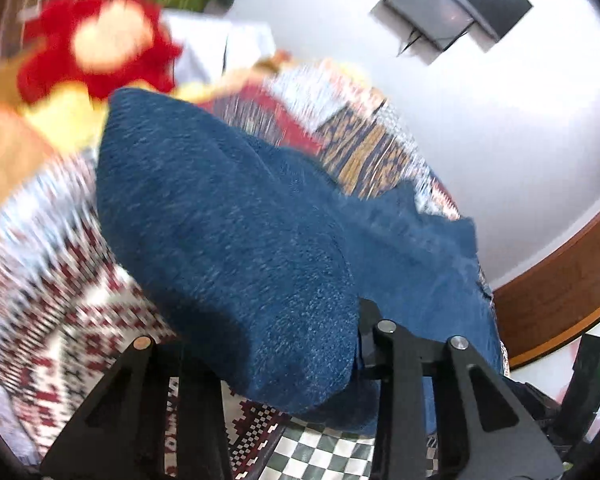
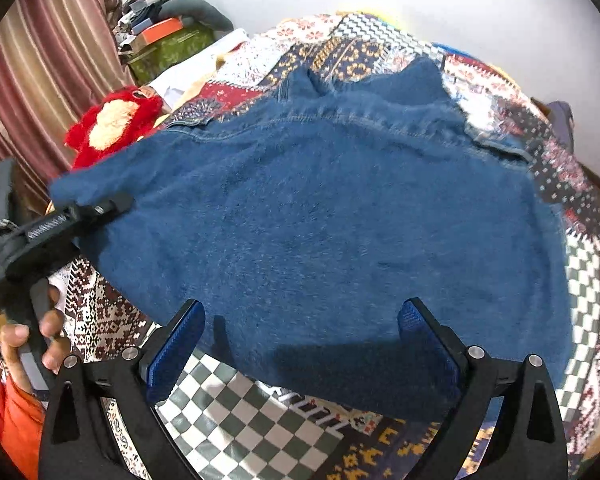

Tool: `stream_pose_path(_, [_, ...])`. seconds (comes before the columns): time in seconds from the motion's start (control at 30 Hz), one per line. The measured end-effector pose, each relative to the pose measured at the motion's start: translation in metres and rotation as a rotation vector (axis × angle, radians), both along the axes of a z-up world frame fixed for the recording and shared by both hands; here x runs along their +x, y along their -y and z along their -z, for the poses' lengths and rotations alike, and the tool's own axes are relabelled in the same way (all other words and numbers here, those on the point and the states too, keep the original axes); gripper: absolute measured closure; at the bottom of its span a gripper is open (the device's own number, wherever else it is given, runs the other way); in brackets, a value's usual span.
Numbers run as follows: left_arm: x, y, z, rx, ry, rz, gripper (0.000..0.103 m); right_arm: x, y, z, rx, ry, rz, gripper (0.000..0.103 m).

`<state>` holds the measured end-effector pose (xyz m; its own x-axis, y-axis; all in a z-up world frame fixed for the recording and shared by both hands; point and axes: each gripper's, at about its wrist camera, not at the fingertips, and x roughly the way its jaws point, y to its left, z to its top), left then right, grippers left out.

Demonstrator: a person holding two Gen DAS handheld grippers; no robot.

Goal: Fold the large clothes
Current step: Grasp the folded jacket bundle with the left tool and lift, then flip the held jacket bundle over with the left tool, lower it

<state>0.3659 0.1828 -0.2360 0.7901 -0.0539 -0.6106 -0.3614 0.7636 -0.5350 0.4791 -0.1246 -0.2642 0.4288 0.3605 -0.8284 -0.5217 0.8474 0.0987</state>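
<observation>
One blue fleece garment [image 2: 320, 216] lies spread on the bed, over a patchwork quilt [image 2: 236, 412], and fills the middle of the right wrist view; its denim collar [image 2: 304, 84] points to the top of the frame. It looks laid out flat so that a fold can be started from an edge.

The left hand-held gripper [image 2: 112, 204] comes in from the left edge of that view. Its jaws look pinched on the garment's left corner, and that corner rides a little above the quilt, so I judge a fold toward the middle is under way. In the left wrist view the same cloth [image 1: 228, 216] bulges up over the left gripper's fingers, blurred by motion, with a lifted flap hanging between them; the pads themselves are hidden under it. A hand [image 2: 40, 340] grips the left tool's handle at the lower left.

The right hand-held gripper [image 2: 300, 344] hangs over the near hem at the bottom of the frame, its two blue-padded fingers [image 2: 176, 344] standing wide apart with nothing caught between them. It seems poised to take the hem or to pin it.

One red plush toy [image 2: 112, 124] sits at the upper left, just beside the garment. A curtain [image 2: 48, 60] hangs behind it. A dark screen [image 1: 448, 12] is on the wall at the upper right of the left view.
</observation>
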Motion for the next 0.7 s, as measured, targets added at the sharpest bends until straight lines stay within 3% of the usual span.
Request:
stream_pose_path(0.17, [-0.028, 0.003, -0.051, 0.166, 0.079, -0.04, 0.068, -0.013, -0.001, -0.024, 0.013, 0.049, -0.012, 0.005])
stream_pose_path(0.3, [-0.059, 0.002, -0.075, 0.281, 0.097, -0.064, 0.069, -0.019, -0.016, -0.033, 0.036, 0.074, -0.038, 0.005])
stream_pose_path(0.5, [-0.068, 0.009, -0.084, 0.399, 0.098, -0.068, 0.069, -0.018, -0.06, -0.004, -0.012, 0.018, -0.114, 0.005])
stream_pose_path(0.7, [-0.044, 0.034, -0.085, 0.485, 0.099, -0.012, 0.069, -0.02, -0.085, 0.036, -0.099, -0.035, -0.183, 0.004])
